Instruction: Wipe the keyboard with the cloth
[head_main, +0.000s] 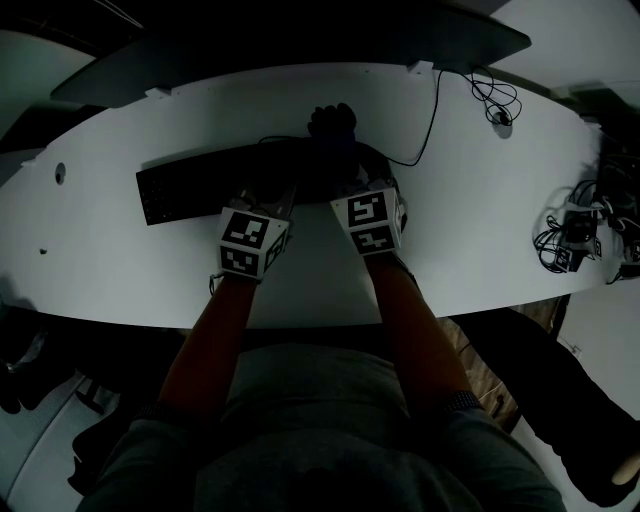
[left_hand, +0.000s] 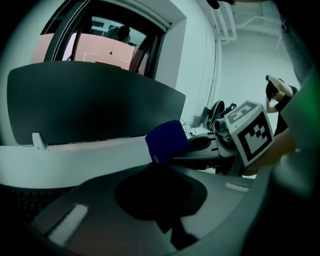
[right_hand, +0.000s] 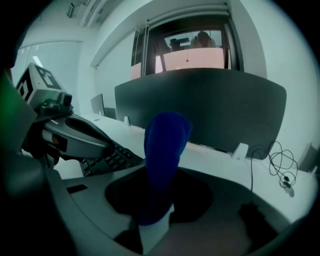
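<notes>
A black keyboard (head_main: 190, 188) lies across the white desk (head_main: 470, 230). Both grippers hover over its right half, side by side. My right gripper (head_main: 342, 160) is shut on a dark blue cloth (head_main: 333, 122). In the right gripper view the cloth (right_hand: 165, 150) rises upright from between the jaws, with keyboard keys (right_hand: 107, 160) just to its left. My left gripper (head_main: 280, 172) is shut and holds nothing; in the right gripper view it (right_hand: 102, 146) tapers to a point over the keys. The left gripper view shows the cloth (left_hand: 167, 140) to its right.
A dark screen panel (head_main: 300, 40) runs along the desk's far edge. The keyboard's thin cable (head_main: 428, 120) leads back right to a coil of wire (head_main: 497, 100). A tangle of cables and small devices (head_main: 575, 235) sits at the desk's right end.
</notes>
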